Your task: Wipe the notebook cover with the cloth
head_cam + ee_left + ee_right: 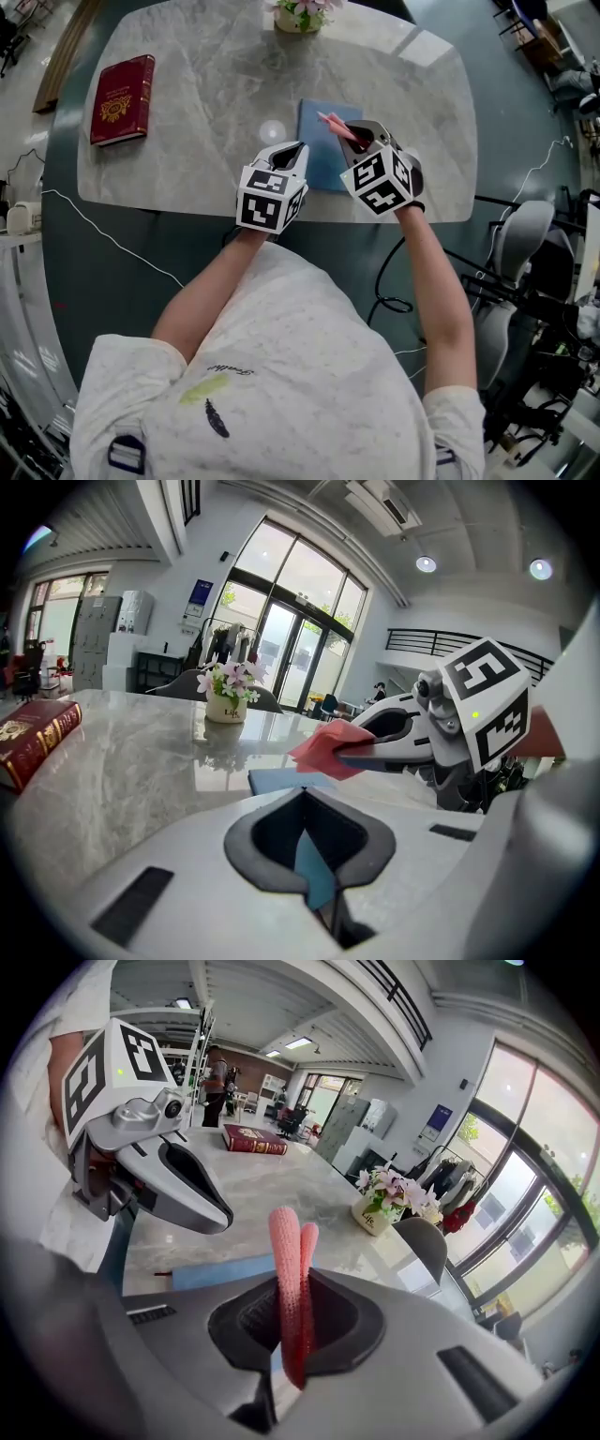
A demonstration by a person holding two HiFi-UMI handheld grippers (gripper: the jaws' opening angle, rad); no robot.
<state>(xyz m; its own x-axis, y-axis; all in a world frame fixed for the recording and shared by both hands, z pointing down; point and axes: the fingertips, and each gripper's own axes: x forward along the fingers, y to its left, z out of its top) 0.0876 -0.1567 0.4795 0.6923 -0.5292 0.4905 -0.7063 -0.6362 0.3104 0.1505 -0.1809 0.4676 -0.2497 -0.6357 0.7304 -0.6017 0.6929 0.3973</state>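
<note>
On the table (206, 159) we find the notebook (323, 164) at about five o'clock from the middle, near our edge. The book (122, 98) lies well apart at the notebook's ten o'clock, and the flower pot (298, 14) stands at its twelve o'clock by the far edge. The left gripper (298, 150) is at the notebook's nine o'clock edge. The right gripper (354, 139) is over its three o'clock side, with the cloth (333, 122) between its jaws above the notebook.

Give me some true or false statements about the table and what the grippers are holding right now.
1. The right gripper is shut on the pink cloth. True.
2. The red book lies on the blue notebook. False: it lies apart from it, near the table's left end.
3. A flower pot stands at the table's far edge. True.
4. The cloth lies flat on the notebook. False: it is held up in the right gripper.
</note>
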